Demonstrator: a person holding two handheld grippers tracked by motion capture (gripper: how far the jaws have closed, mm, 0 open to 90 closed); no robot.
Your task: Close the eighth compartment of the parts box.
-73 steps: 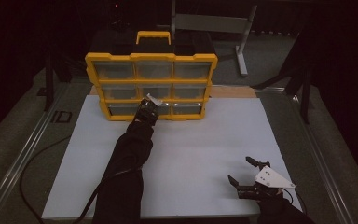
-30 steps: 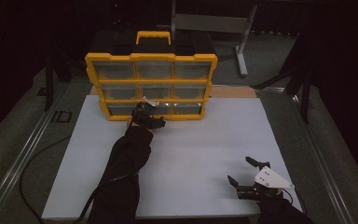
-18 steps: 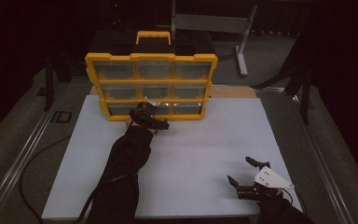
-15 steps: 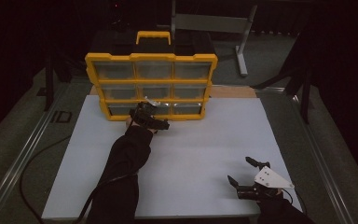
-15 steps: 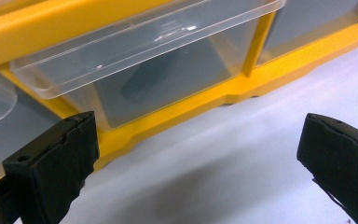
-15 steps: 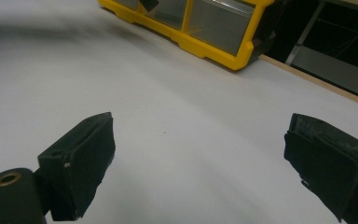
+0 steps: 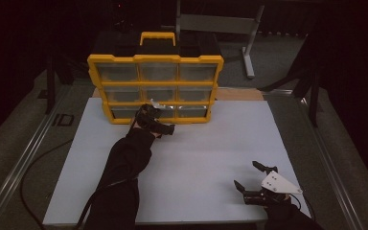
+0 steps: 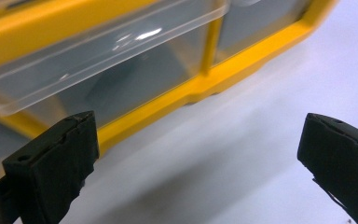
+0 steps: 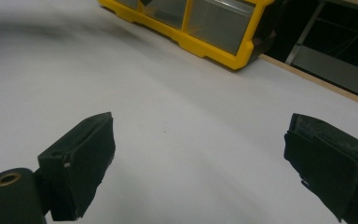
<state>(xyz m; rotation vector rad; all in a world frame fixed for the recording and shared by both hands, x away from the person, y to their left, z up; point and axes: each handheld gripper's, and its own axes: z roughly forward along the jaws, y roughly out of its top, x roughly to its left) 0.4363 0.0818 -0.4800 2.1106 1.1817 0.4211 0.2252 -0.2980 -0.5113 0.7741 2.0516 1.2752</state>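
Observation:
A yellow drawer cabinet [image 7: 155, 88] with clear drawers stands at the back of the white table top [image 7: 220, 143]. My left gripper [image 7: 159, 120] is right in front of its bottom row, by the middle drawer [image 7: 171, 111]. Its jaws have just been opening and now stand wide apart with nothing between them. In the left gripper view the left gripper [image 8: 200, 135] frames the cabinet's yellow base [image 8: 191, 88] and a clear drawer front [image 8: 121, 46] close ahead. My right gripper [image 7: 246, 174] rests open near the front right of the table, and the right gripper [image 9: 200, 130] holds nothing.
A black handle-topped lid [image 7: 157, 40] caps the cabinet. A grey metal stand [image 7: 220, 24] is behind the table. A cable [image 7: 38, 167] runs along the left floor. A wooden strip [image 7: 239, 93] edges the table's back right.
The left gripper's jaws have spread apart in front of the bottom drawers, and the gripper has eased back a little. The right gripper has not moved.

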